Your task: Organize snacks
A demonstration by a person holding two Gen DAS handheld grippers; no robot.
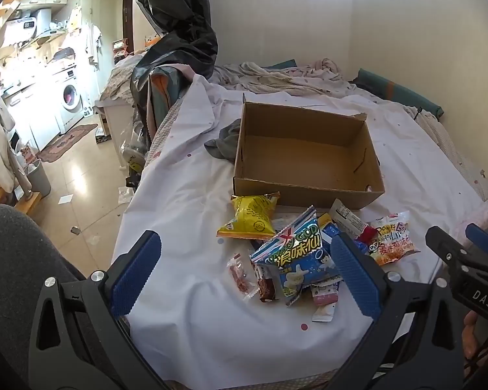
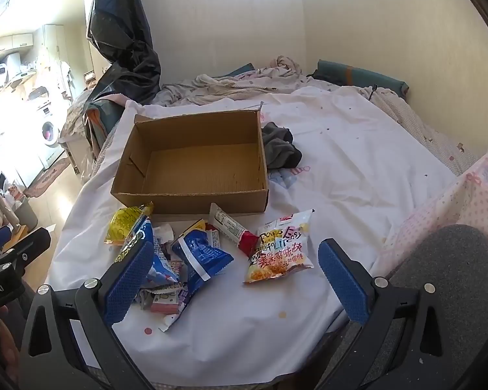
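From my left wrist camera, the left hand-held gripper (image 1: pixel 244 269) hangs with its fingers spread wide apart and nothing between them. The snack pile (image 1: pixel 309 250) lies on the bed (image 1: pixel 185 308) just ahead of and between those fingers, the blue packet (image 1: pixel 292 256) nearest. Beyond the pile the cardboard box (image 1: pixel 305 152) sits open and empty.

From my right wrist camera, the right hand-held gripper (image 2: pixel 237 279) is likewise spread and empty. The noodle bag (image 2: pixel 281 248) lies just ahead, between the fingers and toward the right one, its long side running away from me toward the box (image 2: pixel 192 162). I judge the right side better placed for that bag, the left for the blue packet.
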